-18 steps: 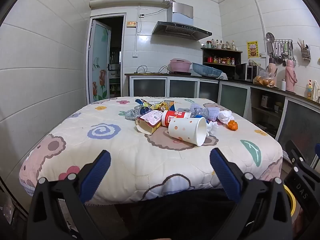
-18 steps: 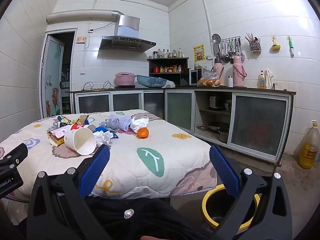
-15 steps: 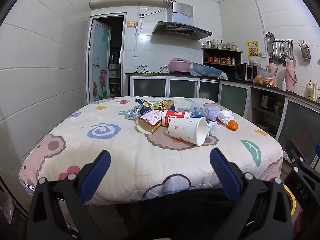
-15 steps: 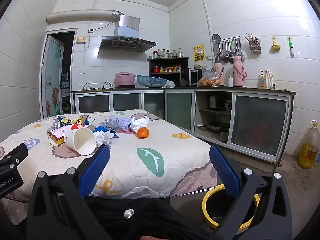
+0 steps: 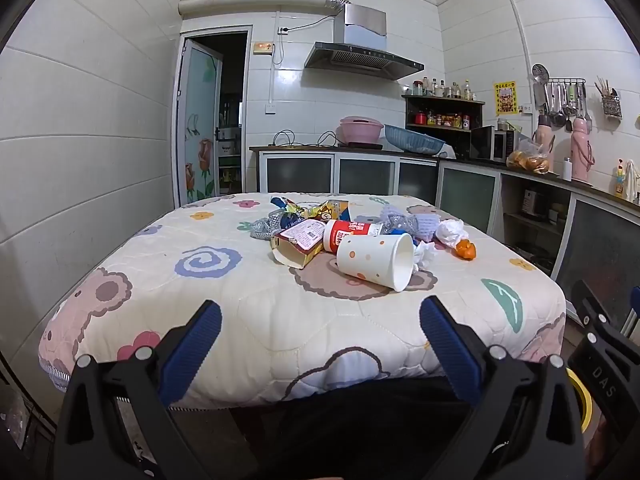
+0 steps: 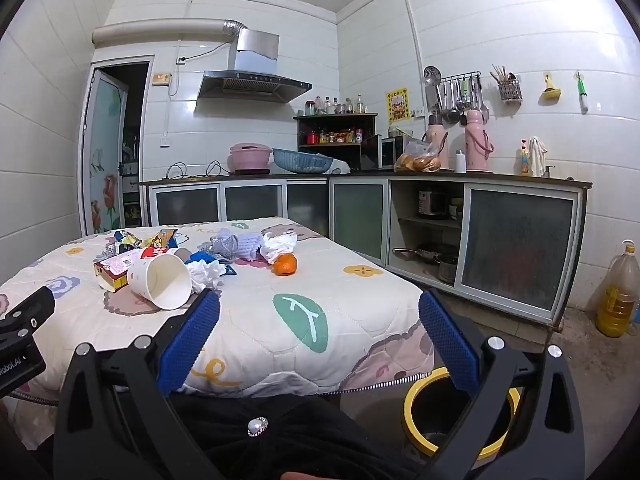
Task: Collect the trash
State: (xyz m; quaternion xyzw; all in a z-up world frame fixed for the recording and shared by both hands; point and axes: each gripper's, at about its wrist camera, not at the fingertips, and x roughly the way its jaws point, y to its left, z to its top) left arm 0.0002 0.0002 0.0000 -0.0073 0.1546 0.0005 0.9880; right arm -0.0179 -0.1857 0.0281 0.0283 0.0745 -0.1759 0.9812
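A heap of trash lies mid-table on the quilted cloth (image 5: 256, 312): a tipped white dotted paper cup (image 5: 374, 256) (image 6: 160, 276), a red-and-white container (image 5: 348, 232), a flattened carton (image 5: 298, 242), snack wrappers (image 5: 320, 210), crumpled tissue (image 6: 208, 270), white foam netting (image 6: 246, 244) and orange peel (image 5: 466, 249) (image 6: 285, 265). My left gripper (image 5: 320, 320) is open and empty, short of the table's near edge. My right gripper (image 6: 319, 312) is open and empty over the table's near right corner. A yellow-rimmed bin (image 6: 456, 408) stands on the floor under that corner.
Kitchen counters and cabinets (image 6: 516, 248) run along the back and right walls. An oil bottle (image 6: 618, 292) stands on the floor at the right. A door (image 5: 200, 140) is open at the back left. The tiled wall is close on the table's left.
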